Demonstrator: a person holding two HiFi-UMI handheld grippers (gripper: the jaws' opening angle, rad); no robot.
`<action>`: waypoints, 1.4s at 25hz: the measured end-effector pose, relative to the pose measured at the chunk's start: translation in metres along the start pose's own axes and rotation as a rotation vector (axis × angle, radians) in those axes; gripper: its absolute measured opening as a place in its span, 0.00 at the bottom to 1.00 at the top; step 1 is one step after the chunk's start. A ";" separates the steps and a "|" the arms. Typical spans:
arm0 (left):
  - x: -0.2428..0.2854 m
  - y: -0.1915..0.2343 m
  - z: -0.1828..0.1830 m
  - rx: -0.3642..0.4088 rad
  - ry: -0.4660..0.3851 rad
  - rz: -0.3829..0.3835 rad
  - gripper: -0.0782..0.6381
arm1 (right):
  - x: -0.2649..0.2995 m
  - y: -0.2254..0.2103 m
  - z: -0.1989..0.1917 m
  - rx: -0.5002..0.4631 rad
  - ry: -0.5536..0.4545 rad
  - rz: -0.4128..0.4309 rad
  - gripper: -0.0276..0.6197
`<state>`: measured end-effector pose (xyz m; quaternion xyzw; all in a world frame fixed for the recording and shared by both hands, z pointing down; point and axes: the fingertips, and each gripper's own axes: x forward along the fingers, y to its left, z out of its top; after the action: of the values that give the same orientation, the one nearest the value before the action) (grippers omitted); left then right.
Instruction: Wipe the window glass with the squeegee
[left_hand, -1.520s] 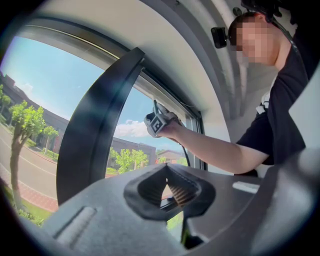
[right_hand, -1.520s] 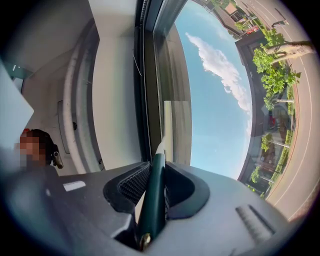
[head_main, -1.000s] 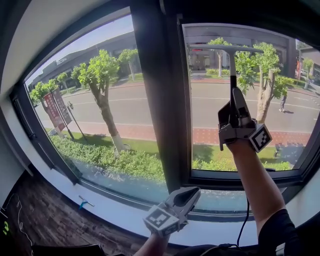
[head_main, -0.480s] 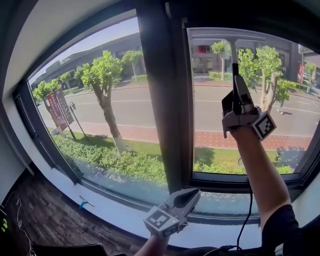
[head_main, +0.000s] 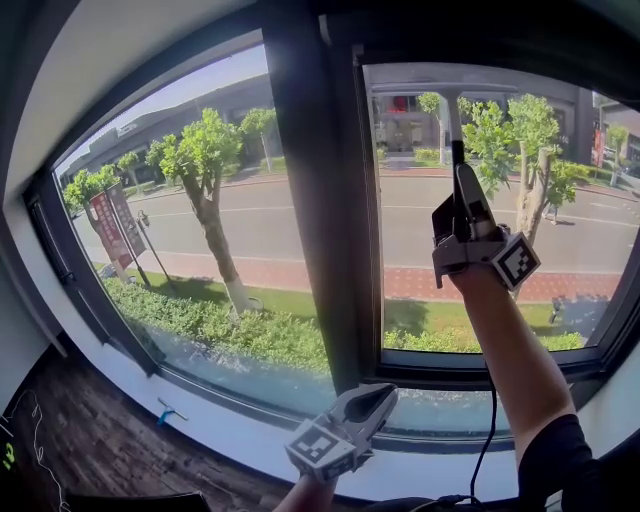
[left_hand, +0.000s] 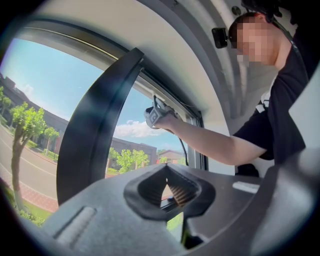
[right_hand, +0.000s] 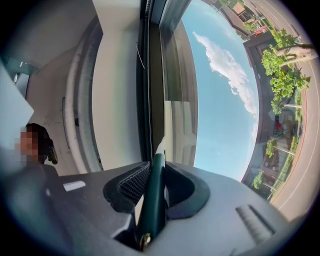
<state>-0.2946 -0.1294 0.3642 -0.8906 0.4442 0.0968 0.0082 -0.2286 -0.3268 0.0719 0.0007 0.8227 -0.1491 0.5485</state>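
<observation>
The squeegee (head_main: 458, 162) stands upright against the right window glass (head_main: 585, 215), its head near the top edge. My right gripper (head_main: 463, 200) is clamped on its handle. My left gripper (head_main: 372, 398) hangs low, closed and empty. Stroke start, I judge; next, pull down evenly.

Grey tongs (head_main: 384, 393), marker cubes (head_main: 517, 262), black sleeve (head_main: 556, 462)
</observation>
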 end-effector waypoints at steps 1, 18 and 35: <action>0.001 -0.001 0.001 0.000 0.000 -0.001 0.11 | -0.001 0.000 0.000 0.002 -0.001 -0.002 0.19; -0.001 -0.017 -0.010 -0.013 0.012 -0.014 0.11 | -0.050 0.003 -0.019 0.021 0.006 -0.045 0.19; 0.007 -0.020 -0.010 -0.026 0.014 -0.034 0.11 | -0.096 -0.004 -0.042 0.060 0.014 -0.096 0.19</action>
<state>-0.2731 -0.1242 0.3710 -0.8987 0.4278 0.0964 -0.0049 -0.2286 -0.3047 0.1738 -0.0213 0.8208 -0.1997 0.5348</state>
